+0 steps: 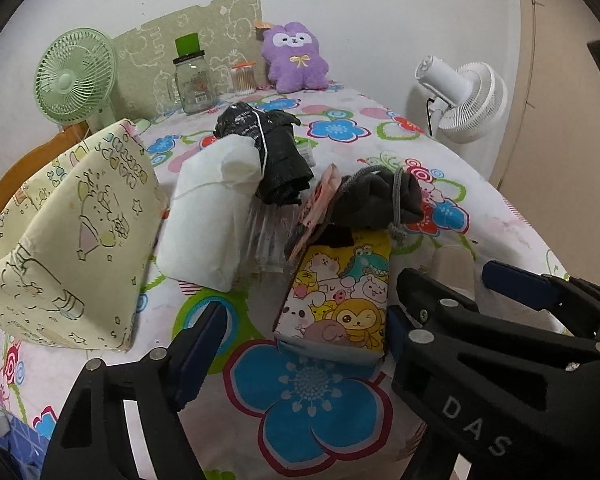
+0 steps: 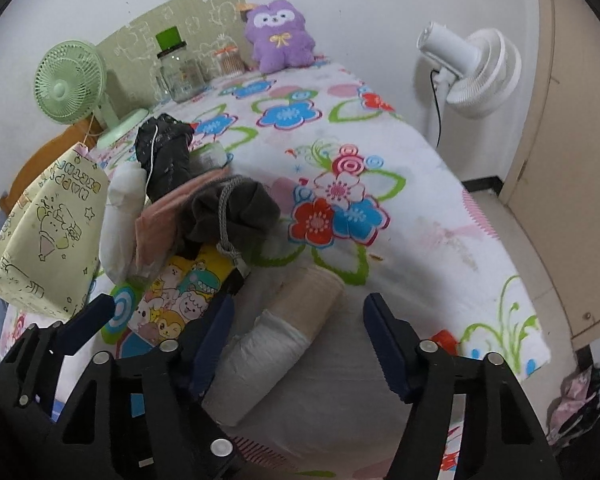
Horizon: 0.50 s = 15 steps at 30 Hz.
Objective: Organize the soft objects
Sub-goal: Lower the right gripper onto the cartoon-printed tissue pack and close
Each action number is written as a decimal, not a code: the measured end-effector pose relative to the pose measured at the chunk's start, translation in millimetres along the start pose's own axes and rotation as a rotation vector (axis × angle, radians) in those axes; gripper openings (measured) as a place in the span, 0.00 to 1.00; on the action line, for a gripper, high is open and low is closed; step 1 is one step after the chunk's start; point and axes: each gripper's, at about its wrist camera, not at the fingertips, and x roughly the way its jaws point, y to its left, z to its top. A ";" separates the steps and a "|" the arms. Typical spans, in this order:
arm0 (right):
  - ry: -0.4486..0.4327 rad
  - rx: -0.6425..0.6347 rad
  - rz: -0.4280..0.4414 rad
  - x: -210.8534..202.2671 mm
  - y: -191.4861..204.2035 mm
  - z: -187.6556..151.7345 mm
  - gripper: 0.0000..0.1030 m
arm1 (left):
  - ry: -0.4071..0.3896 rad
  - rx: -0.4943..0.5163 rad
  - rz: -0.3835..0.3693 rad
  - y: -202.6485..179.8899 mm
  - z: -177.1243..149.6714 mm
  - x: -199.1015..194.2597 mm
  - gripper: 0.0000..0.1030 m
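Floral cloth covers the tabletop [image 2: 380, 152], where soft items are piled. Left gripper [image 1: 304, 344] straddles a cartoon-print pouch [image 1: 340, 292], jaws apart, pads not pressing. Right gripper [image 2: 296, 344] hovers open around a rolled beige-and-white cloth [image 2: 284, 332], not touching. Both look light and squashy; a pinch across the middle should hold.

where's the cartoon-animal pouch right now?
In the left wrist view the cartoon-animal pouch lies on the floral cloth, between the open left gripper fingers, just below the grey drawstring bundle. In the right wrist view it sits lower left.
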 end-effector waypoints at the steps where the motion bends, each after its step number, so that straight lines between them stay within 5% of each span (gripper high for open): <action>1: -0.001 -0.007 -0.002 0.7 1.2 0.3 0.59 | 0.003 0.003 0.001 -0.5 0.1 0.8 0.77; 7: 0.003 -0.018 -0.014 3.4 2.8 3.1 0.34 | 0.001 -0.006 -0.011 0.4 1.1 3.9 0.67; 9: 0.003 -0.015 -0.007 3.8 2.3 4.1 0.29 | 0.001 -0.010 -0.026 0.4 0.4 3.6 0.55; 15: -0.008 -0.030 -0.020 3.1 3.5 6.6 0.24 | -0.005 0.000 -0.046 -0.8 1.6 2.2 0.52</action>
